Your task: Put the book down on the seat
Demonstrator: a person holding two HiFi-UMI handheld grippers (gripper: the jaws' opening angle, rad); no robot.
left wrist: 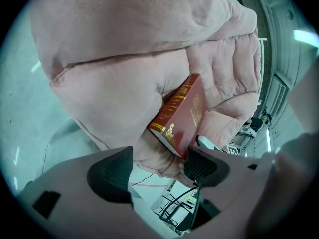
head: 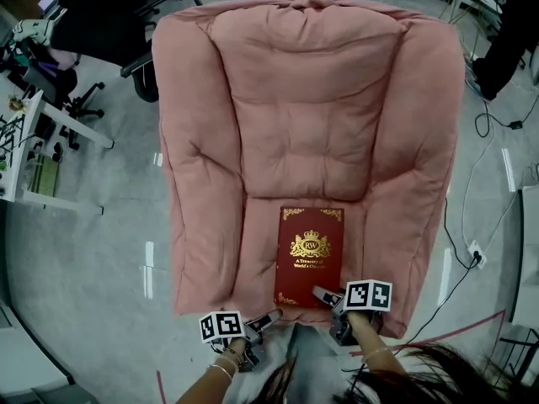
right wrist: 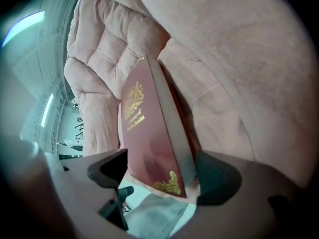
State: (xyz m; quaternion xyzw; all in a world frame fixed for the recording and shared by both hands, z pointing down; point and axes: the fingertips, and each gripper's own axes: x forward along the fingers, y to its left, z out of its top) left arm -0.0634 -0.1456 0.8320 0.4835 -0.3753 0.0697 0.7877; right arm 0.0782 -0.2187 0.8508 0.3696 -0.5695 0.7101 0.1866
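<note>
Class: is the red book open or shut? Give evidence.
Shut: the red book shows its front cover, pages sandwiched between both covers.

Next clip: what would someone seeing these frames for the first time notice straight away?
A big pink padded armchair fills the head view, with a red, gold-lettered book at the front of its seat. The right claw grips the book's near end, while the left claw is open and empty just off the seat's front edge.
</note>
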